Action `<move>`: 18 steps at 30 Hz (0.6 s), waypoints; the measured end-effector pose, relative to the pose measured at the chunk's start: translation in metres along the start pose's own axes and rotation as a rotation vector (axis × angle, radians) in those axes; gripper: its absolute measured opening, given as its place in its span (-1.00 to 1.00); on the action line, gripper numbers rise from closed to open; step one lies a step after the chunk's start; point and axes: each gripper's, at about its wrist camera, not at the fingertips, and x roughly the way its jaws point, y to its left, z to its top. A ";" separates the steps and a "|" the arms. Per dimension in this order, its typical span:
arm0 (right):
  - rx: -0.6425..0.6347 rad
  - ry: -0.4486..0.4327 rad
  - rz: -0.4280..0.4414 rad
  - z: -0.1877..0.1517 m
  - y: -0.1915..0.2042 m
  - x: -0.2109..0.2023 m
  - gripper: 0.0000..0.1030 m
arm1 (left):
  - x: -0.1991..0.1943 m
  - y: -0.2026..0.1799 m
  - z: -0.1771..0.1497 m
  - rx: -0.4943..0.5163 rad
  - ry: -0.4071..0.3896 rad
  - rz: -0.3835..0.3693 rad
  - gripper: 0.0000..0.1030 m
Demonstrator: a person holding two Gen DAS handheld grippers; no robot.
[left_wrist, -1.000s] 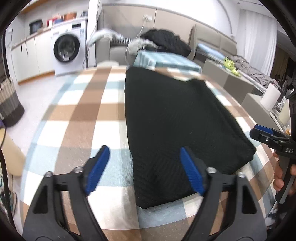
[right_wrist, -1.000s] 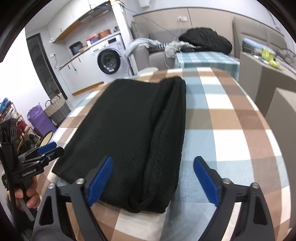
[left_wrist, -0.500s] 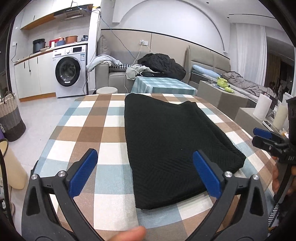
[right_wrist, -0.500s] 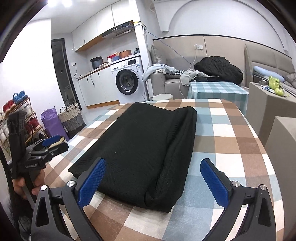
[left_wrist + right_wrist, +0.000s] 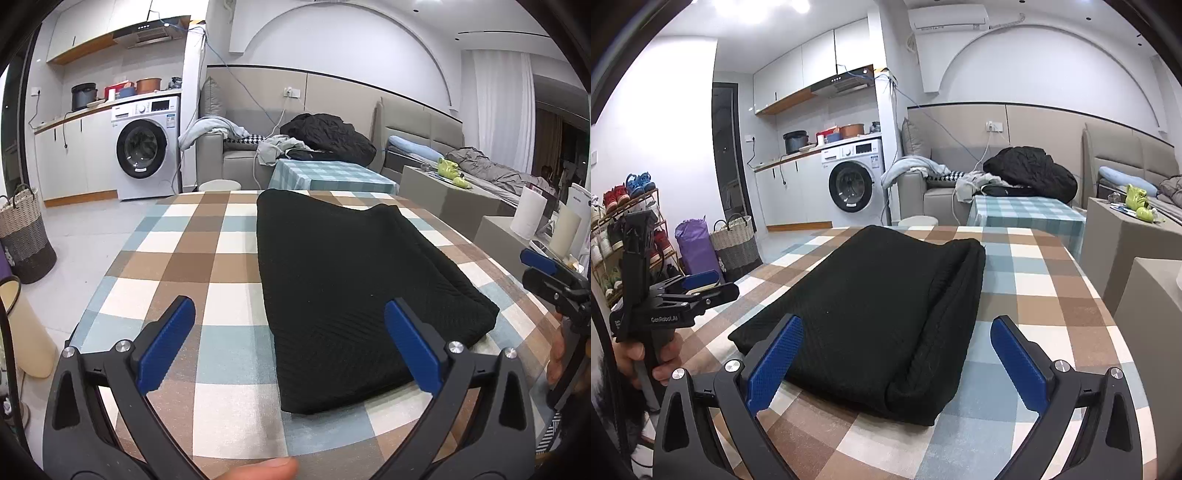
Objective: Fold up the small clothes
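Lying folded on the checked surface (image 5: 192, 258), the black knit garment (image 5: 343, 280) rests free. Left hand-held gripper (image 5: 288, 332) spread wide, empty; right hand-held gripper (image 5: 897, 350) likewise gaping.

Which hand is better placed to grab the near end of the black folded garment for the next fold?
Probably the right gripper: its open fingers straddle the thick folded edge of the black garment at its near end. The left gripper, also open, mostly faces bare checked tablecloth beside the garment's edge.
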 end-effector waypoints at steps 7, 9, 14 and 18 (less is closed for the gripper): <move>0.001 -0.025 -0.015 -0.003 0.001 -0.003 1.00 | -0.002 -0.006 -0.004 0.018 -0.017 -0.017 0.98; 0.001 -0.031 -0.029 -0.003 0.001 -0.004 1.00 | -0.004 -0.006 -0.004 0.021 -0.024 -0.017 0.98; -0.033 -0.036 -0.033 -0.003 0.008 -0.005 1.00 | -0.001 -0.005 -0.004 0.016 -0.014 -0.023 0.98; -0.048 -0.036 -0.035 -0.004 0.011 -0.005 1.00 | 0.000 -0.003 -0.004 0.004 -0.010 -0.037 0.98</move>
